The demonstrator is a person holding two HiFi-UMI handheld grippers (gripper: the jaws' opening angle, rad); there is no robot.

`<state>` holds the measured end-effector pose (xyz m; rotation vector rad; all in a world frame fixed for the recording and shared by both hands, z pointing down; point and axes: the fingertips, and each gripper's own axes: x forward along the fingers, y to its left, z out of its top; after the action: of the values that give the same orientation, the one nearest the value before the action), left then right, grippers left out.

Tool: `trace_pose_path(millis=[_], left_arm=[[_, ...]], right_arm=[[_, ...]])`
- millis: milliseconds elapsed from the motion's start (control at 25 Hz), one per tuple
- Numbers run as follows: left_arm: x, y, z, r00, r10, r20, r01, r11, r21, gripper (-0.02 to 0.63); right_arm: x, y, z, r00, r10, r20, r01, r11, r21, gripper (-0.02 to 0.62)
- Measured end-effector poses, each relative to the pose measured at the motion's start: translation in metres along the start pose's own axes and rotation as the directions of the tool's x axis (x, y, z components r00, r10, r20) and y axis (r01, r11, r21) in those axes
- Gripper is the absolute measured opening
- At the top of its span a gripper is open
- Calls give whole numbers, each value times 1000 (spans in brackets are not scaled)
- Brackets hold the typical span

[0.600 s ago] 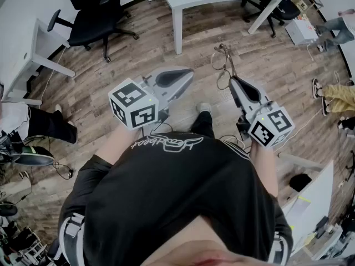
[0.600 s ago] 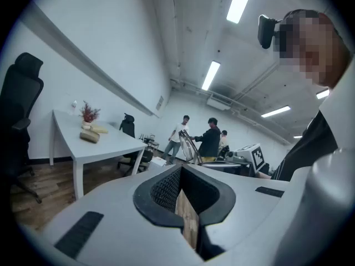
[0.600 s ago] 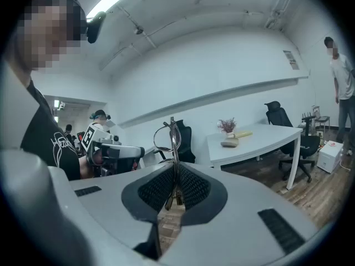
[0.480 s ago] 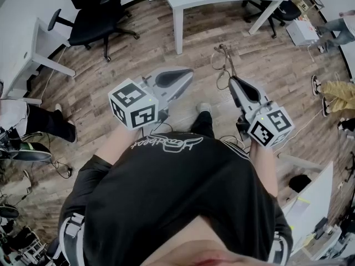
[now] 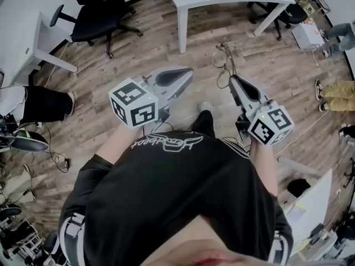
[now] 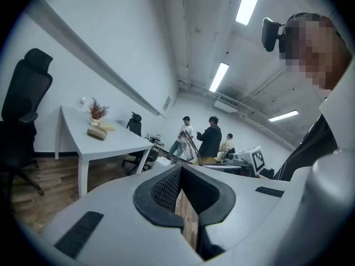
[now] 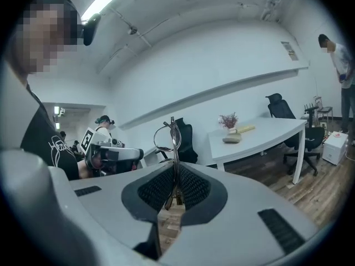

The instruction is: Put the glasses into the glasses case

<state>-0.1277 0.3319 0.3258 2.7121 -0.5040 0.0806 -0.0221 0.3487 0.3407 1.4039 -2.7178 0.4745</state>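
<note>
Right gripper (image 7: 174,173): our jaws pinched almost closed on glasses (image 7: 173,140), frame standing upright out of pads, lens rim above tips. Left gripper (image 6: 181,176): jaws drawn together, only sliver of wood floor (image 5: 277,60) showing through, nothing held. We hold both in air over floor, side by side, apart. Ahead, across bare boards: white table (image 7: 277,129) carrying small plant (image 7: 227,119) and oblong tan item (image 7: 232,139). Black office chair (image 5: 91,24) left of table. People (image 6: 211,143) stand further off.

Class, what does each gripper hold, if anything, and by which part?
Right gripper: the glasses, pinched at the folded frame's lower end. Left gripper: nothing.
</note>
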Motion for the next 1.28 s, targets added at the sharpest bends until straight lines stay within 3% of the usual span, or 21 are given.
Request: trace_pose_path(millis=[120,480,920,1280], left_arm=[[3,1,-11,1000,15,2,-15,1000,-2,8],[44,60,17,999,24,-29,-26,997,-68,8],[143,117,33,997,18,-73,-25,994,-108,8],[217,163,49,994,57,-90,-69,988,-139,8]], right_arm=[[-2,-6,-9,1000,12,17,-12,1000,17,28],[51,-59,15,999,22,-28,-20,997,72,28],[86,-167,40,999,24,-40,-20,993,113,28],[119,-250,61,996,66,-53,-58,989,134,28]])
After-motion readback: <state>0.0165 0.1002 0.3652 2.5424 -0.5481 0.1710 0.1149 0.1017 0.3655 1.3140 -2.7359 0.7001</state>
